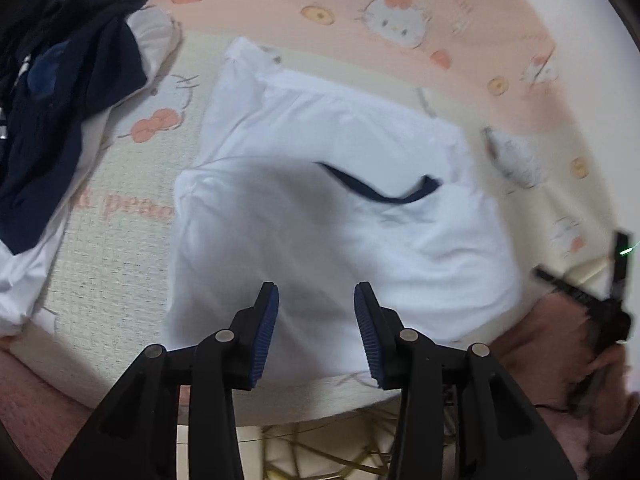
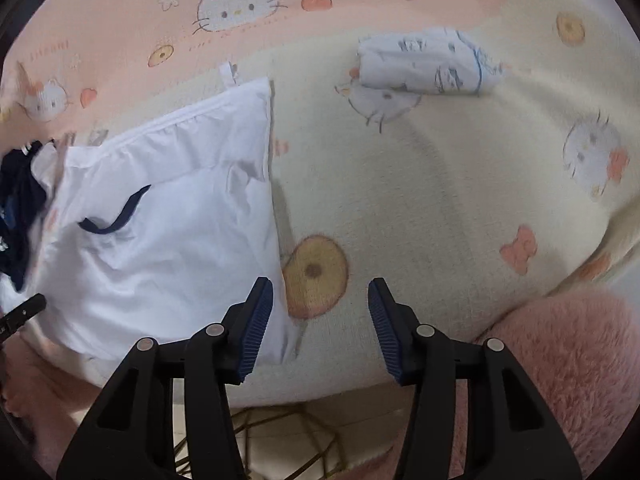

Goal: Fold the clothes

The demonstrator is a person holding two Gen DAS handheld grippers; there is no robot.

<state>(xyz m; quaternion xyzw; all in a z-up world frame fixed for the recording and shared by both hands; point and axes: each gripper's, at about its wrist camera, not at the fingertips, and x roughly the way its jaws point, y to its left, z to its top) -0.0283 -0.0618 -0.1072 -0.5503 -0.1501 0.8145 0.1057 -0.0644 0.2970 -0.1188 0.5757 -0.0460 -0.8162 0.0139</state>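
My left gripper (image 1: 316,300) hangs over the near part of the white shirt (image 1: 320,216), its two fingers spread well apart with nothing between them. My right gripper (image 2: 320,300) is just as wide and empty, poised above the blanket (image 2: 440,200) just beside the shirt's right edge. The shirt lies folded and flat on the blanket with a dark blue trim (image 1: 376,188) across it; a heap of dark clothes (image 1: 60,92) sits to its far left, and a small printed bundle (image 2: 428,64) lies well apart on the far right.
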